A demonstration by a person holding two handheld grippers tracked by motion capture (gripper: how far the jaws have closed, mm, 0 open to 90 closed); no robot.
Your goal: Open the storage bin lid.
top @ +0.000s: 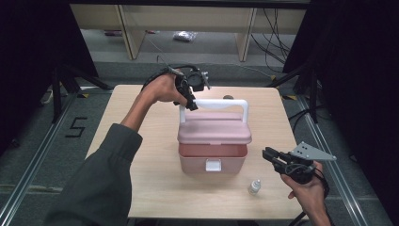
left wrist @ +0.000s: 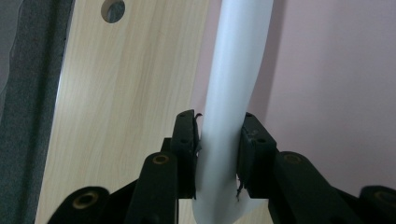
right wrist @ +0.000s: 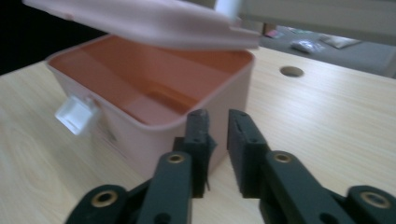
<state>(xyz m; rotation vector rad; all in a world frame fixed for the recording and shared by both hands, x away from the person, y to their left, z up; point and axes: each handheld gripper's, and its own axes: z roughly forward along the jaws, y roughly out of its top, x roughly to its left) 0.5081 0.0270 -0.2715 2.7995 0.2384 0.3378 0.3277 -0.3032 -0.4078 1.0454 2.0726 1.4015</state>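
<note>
Lifting the pink box's lid by its white handle

My left gripper [left wrist: 218,156] clamps the white handle [top: 221,104] near its left end, holding the lid [top: 214,128] raised off the pink storage box [top: 212,157]. My right gripper [right wrist: 218,154] hovers right of the box, jaws narrowly parted, holding nothing, a small bottle [top: 254,187] beside it.

A small white bottle [top: 254,187] stands upright on a light wooden table [top: 141,188], near its front right corner. A round hole [top: 228,97] is cut in the tabletop close to the far edge. Beyond the table, on grey floor, stand pale furniture legs [top: 130,33], a crumpled plastic bag [top: 184,36] and loose black cables [top: 275,40].
</note>
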